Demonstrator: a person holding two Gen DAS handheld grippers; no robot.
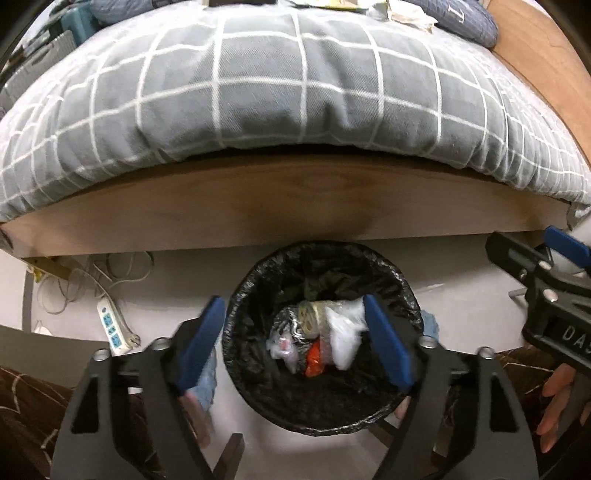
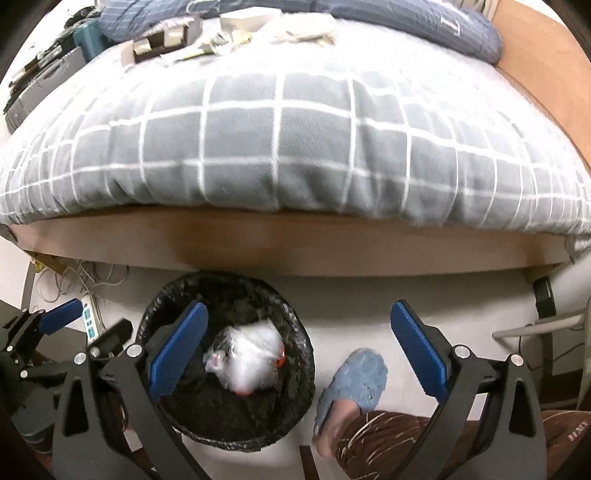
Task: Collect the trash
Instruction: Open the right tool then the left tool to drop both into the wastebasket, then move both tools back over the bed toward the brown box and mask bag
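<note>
Trash [image 1: 317,336] sits bundled in plastic at the bottom of the black-lined bin [image 1: 236,332] on the floor beside the bed [image 1: 295,199], straight below the left gripper [image 1: 295,343], whose jaws stand wide apart with nothing held. Its twin, the right gripper [image 2: 295,347], hangs equally agape and empty, off to the bin's right, above a slippered foot [image 2: 354,384]; more litter [image 2: 258,26] waits at the far edge of the quilt, up and ahead of both tools, neither clearly nearer

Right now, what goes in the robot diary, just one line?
left gripper: open, empty, above trash bin | right gripper: open, empty | plastic bag: in bin | litter: on bed
</note>
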